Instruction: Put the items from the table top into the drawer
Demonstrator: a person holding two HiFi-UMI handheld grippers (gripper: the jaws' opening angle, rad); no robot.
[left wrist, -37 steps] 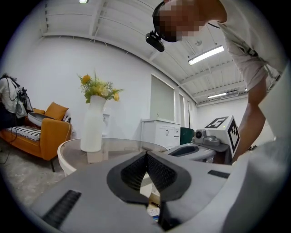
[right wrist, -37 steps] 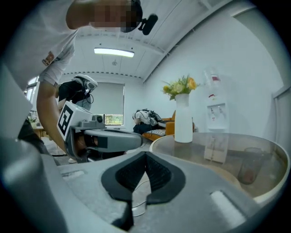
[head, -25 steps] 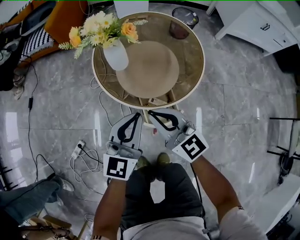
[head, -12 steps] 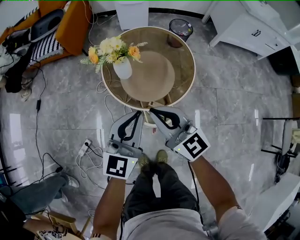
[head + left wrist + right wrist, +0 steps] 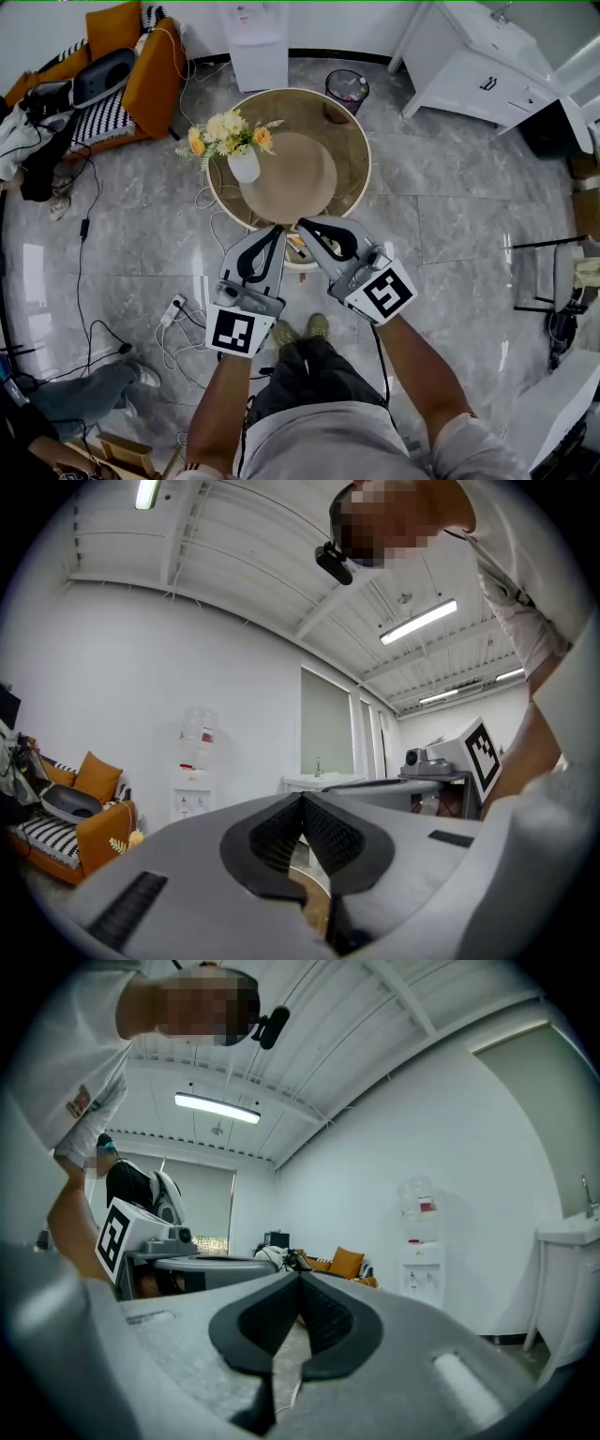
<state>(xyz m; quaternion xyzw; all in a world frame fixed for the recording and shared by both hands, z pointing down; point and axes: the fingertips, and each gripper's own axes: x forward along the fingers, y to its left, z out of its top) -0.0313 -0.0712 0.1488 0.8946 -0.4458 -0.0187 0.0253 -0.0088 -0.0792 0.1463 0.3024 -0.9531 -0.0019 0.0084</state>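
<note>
Stock as held, nearest item first:

1. Left tool (image 5: 276, 231): jaws together, nothing between them, pointing level. My own forearm is behind it.
2. Right tool (image 5: 302, 224): jaws together likewise, empty, tip just beside the left tool's tip.
3. My shoes (image 5: 317, 325), on the grey marble floor below both tools. A power strip (image 5: 167, 305) with loose cables lies on the floor to my left.
4. Table (image 5: 356, 129): round, glass-topped, straight ahead of both tool tips and lower than they are.
5. Vase of flowers (image 5: 243, 163): upright on the table, left of its centre. It is the one loose item I can make out on the top, so I take it for the task's thing. Its long axis is vertical. It sits on the left tool's side, so by my judgement the left is the nearer, coming in from the side.
6. Tan round disc (image 5: 291, 180): at the table's centre, just beside the vase. Whether it lies on or under the glass I cannot tell.
7. Waste bin (image 5: 347, 90), beyond the table.
8. Water dispenser (image 5: 254, 42) and orange armchair (image 5: 141, 75), far left.
9. White cabinet (image 5: 469, 66) with a drawer handle, far right, well apart from the table. Probably the destination, on the right tool's side
</note>
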